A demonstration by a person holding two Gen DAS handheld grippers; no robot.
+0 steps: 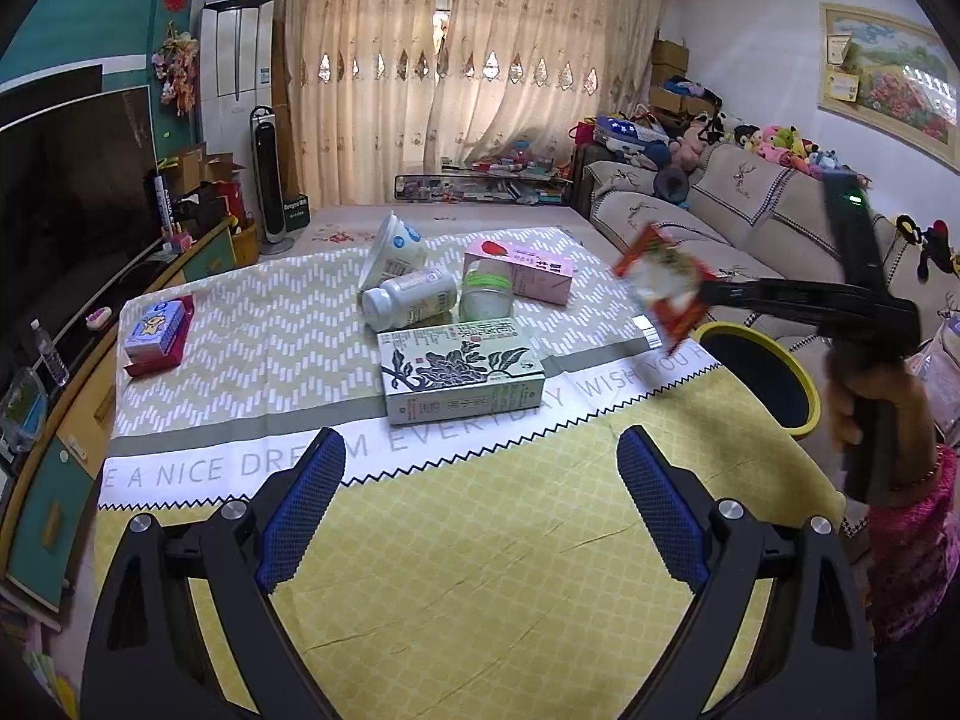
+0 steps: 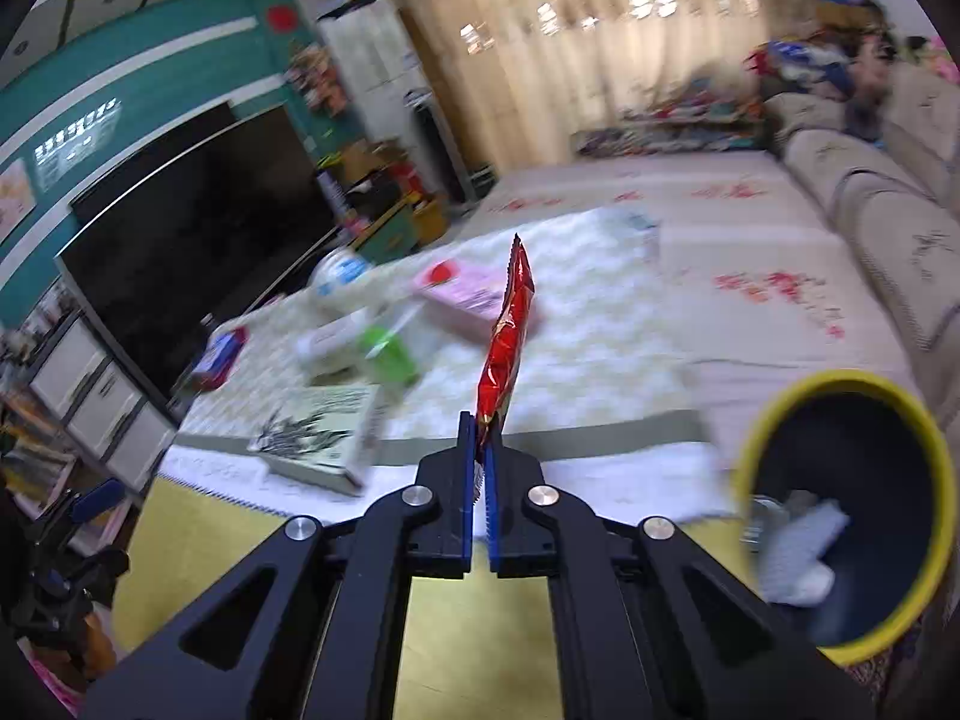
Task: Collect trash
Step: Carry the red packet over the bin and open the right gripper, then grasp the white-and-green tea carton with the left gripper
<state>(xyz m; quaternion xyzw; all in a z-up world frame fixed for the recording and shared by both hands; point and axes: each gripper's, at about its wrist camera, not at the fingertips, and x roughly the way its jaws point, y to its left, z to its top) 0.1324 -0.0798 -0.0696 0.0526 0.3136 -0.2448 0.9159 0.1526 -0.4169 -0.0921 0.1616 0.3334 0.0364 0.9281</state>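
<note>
We have a red snack wrapper point(image 2: 507, 330) pinched by its bottom edge in the right gripper point(image 2: 482, 450), so that the rest of the packet stands up edge-on above the fingertips. In the left wrist view the same wrapper point(image 1: 660, 282) hangs in the air off the right side of the table, above and just beside the yellow-rimmed bin point(image 1: 759, 381). We judge that we hold it by the edge because a flat, limp packet offers little else to grip, and that we carry it high so that it clears the rim before we drop it. The bin point(image 2: 846, 510) already holds some pale crumpled waste, so part of the collecting is done.

The right jaws are pressed together on the wrapper, with only the film between the blue pads point(image 2: 489, 480). The left gripper point(image 1: 480, 474) hangs low over the yellow part of the tablecloth point(image 1: 480, 570) with its jaws spread wide, holding and touching nothing; we judge it is kept ready for the next piece.

More trash waits mid-table: a green flower-printed carton point(image 1: 462, 375) nearest us, a white bottle point(image 1: 411, 297) on its side, a tipped white cup point(image 1: 393, 249), a green-lidded jar point(image 1: 487, 294) and a pink carton point(image 1: 519, 267) behind. A small blue and red box point(image 1: 157, 336) lies well apart at the left edge.
</note>
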